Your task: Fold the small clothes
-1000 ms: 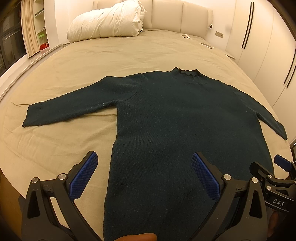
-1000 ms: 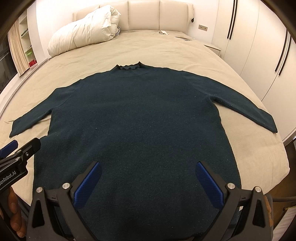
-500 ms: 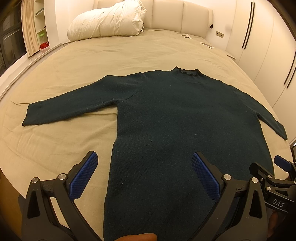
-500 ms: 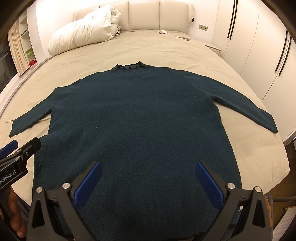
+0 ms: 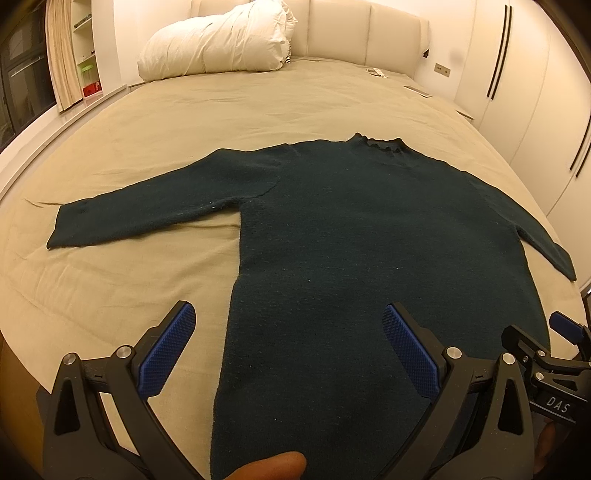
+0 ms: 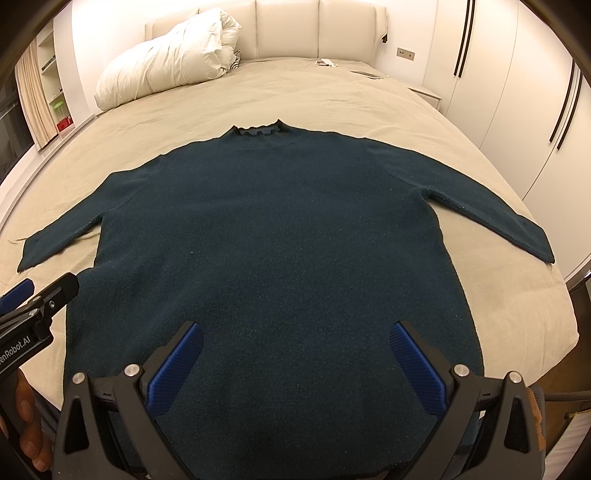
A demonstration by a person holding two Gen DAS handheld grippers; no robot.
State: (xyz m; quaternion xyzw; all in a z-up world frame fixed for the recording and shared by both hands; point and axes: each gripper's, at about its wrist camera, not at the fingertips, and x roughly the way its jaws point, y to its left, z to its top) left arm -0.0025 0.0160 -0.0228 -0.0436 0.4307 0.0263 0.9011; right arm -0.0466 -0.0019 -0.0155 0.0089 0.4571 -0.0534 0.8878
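Note:
A dark teal long-sleeved sweater [image 5: 351,236] lies flat on the beige bed [image 5: 147,147], collar away from me and both sleeves spread out; it also shows in the right wrist view [image 6: 273,236]. My left gripper [image 5: 288,332] is open and empty above the sweater's lower left edge. My right gripper [image 6: 297,349] is open and empty above the hem's middle. Each gripper shows at the edge of the other's view.
A white duvet [image 5: 218,44] is bunched at the bed's head by the padded headboard [image 6: 288,29]. Small flat items [image 6: 365,74] lie at the far right of the bed. White wardrobes [image 6: 517,92] stand right, shelves [image 5: 85,55] left.

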